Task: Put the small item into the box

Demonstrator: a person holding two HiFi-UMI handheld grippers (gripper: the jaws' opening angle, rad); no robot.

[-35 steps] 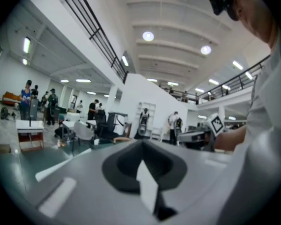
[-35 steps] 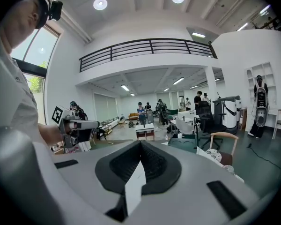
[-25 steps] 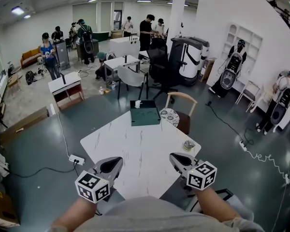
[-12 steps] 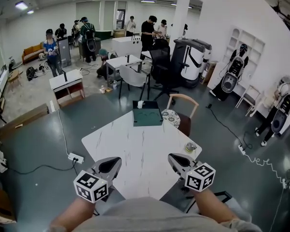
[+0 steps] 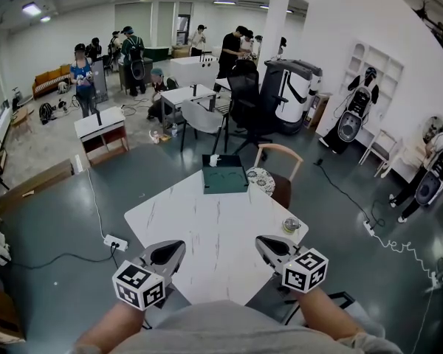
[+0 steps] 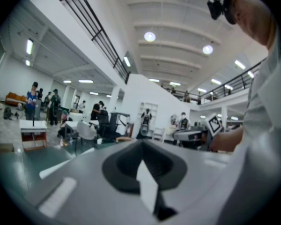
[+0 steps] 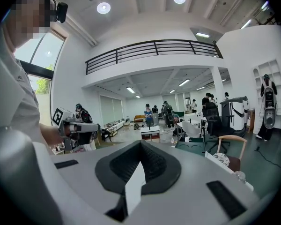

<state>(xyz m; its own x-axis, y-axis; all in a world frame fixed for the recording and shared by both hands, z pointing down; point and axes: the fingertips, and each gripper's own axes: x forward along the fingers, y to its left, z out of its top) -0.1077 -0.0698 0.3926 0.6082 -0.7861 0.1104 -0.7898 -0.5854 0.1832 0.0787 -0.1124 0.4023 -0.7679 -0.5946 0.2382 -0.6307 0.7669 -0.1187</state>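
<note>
Scene unchanged: my left gripper (image 5: pixel 173 248) and right gripper (image 5: pixel 264 243) hover closed, empty, at the near edge of the white marbled worktop (image 5: pixel 207 223); small round glassy item (image 5: pixel 289 225) sits right, outside the dark green box (image 5: pixel 225 178).

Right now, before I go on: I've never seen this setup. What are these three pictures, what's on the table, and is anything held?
No robot arm: a person holds a two-jaw gripper in each hand. The wide picture comes from a camera on their head, looking down; the left gripper and right gripper show at its bottom. The other two pictures come from cameras riding on each gripper, looking along its jaws. Both grippers are shut and empty. On the white table stand a dark green box at the far edge and a small round item near the right edge.
</note>
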